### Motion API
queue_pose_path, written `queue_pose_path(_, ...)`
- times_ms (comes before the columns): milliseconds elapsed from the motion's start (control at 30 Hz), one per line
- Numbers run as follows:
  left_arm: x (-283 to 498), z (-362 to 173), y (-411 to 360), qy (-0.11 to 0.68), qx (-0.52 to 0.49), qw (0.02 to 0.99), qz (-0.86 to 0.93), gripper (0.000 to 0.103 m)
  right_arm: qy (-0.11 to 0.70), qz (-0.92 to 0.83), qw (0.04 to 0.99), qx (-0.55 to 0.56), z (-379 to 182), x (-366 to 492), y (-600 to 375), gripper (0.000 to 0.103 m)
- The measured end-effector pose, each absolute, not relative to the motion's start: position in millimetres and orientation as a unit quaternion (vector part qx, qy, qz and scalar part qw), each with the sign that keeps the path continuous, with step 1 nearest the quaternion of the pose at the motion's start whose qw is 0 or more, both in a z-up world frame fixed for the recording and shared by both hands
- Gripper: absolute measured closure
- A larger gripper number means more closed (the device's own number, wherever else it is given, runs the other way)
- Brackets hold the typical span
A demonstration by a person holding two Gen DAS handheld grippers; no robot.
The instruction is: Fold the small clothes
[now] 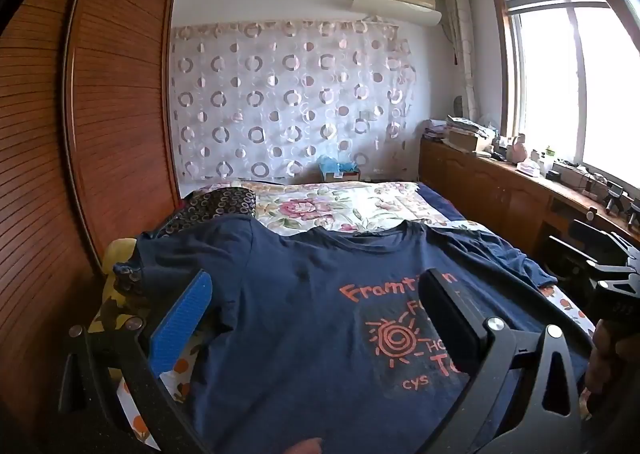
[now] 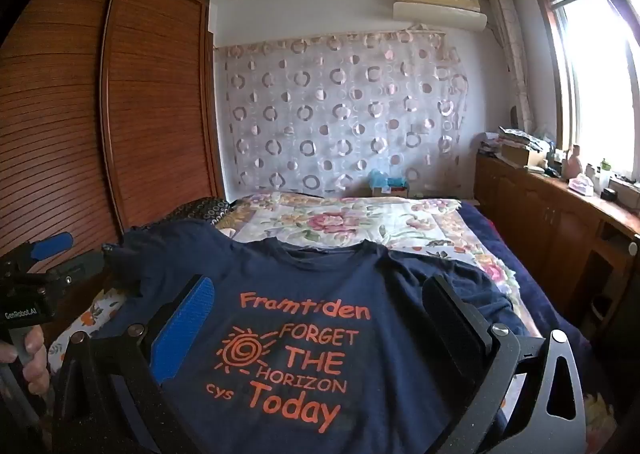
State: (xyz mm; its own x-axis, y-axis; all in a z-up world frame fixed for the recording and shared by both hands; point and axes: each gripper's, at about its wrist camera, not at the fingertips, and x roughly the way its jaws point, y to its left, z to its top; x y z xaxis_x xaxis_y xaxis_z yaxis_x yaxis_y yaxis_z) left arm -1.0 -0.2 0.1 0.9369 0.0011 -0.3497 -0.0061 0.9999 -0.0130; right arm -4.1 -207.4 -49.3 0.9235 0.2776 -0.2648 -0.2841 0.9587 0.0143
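Left wrist view: left gripper jaws spread wide, nothing between the pads, hovering over a navy T-shirt. Shirt lies flat, print up, on the bed; long axis runs front to back, collar at the far end toward the curtain, hem nearest the cameras. Wardrobe along the left, one sleeve out toward it. Orange text reads upright from here. Other sleeve trails right toward the window-side cabinet.

Right wrist view: left hand on its handle at the left edge. Right gripper jaws also wide, empty, above the print.
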Motion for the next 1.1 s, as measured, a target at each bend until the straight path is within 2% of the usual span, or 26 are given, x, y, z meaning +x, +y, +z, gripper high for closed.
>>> queue_pose_path(1100,-4.1,0.1,-2.0,0.184,-0.003,0.983,0.007,0.0,0.132,0.145,0.981,-0.009,-51.0,-3.7,-206.8,0.0)
